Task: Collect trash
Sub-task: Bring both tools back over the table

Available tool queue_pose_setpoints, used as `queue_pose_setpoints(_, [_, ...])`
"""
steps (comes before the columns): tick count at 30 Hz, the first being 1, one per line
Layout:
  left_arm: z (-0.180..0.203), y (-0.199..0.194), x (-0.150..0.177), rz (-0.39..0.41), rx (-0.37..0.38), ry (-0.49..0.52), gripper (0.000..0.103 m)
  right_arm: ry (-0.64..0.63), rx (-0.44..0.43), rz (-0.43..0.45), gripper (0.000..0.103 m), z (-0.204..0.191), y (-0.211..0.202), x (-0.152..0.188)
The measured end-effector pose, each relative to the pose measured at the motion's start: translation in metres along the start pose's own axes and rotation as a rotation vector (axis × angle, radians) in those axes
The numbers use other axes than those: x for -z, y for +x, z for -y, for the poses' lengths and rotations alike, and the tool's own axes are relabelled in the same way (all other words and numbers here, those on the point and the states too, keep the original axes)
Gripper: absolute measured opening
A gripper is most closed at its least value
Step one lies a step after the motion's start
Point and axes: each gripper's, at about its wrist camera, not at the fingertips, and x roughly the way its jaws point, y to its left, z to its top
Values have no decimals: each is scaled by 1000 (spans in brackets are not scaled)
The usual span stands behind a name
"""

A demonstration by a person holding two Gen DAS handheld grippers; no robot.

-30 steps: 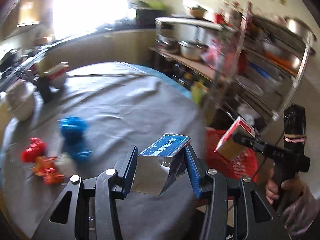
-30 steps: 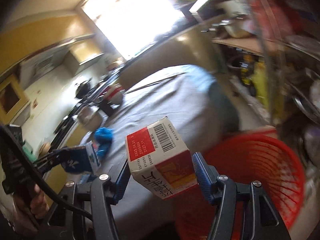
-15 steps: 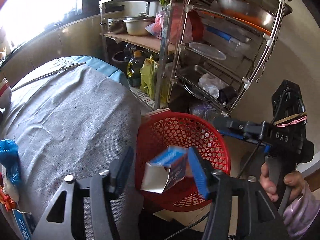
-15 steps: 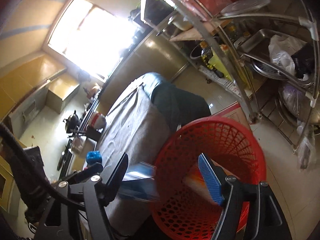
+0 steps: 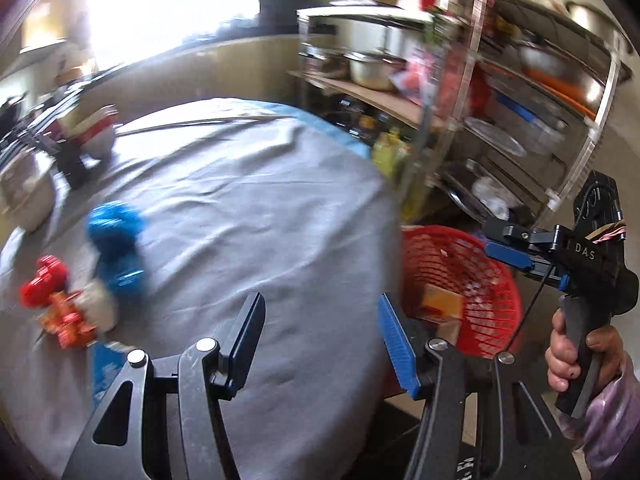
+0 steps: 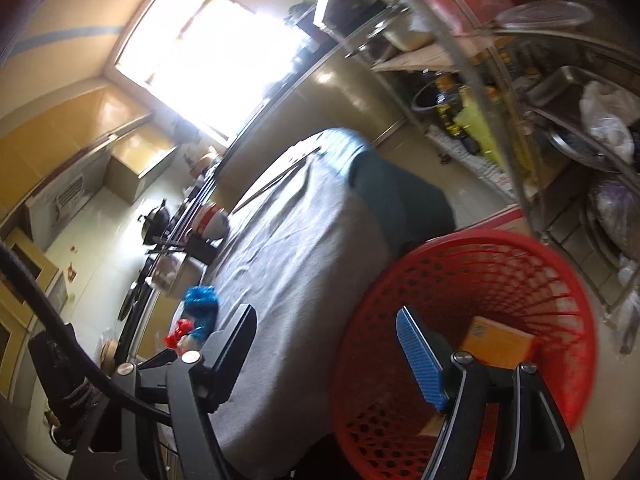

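The left gripper (image 5: 320,332) and the right gripper (image 6: 326,346), tilted downward, gape empty beside the red basket (image 6: 560,280), jaws just widened.

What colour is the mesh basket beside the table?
Red; the basket shows best in the right wrist view.

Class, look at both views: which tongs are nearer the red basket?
Right. The right tongs hang open over the red basket, above its rim. The left tongs are open over the table edge beside it.
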Motion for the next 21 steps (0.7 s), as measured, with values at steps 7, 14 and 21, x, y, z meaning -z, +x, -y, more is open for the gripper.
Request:
queue_pose_setpoints(7, [-60, -35, 22, 61, -204, -111, 60, -73, -59, -54, 76, -52, 43, -1])
queue_pose_setpoints(14, [-114, -47, 50, 35, -311, -239, 61, -137, -116, -102, 76, -107, 83, 11])
queue_pose_setpoints(21, [-143, -54, 79, 20, -338, -323, 61, -166, -126, -189, 76, -130, 110, 33])
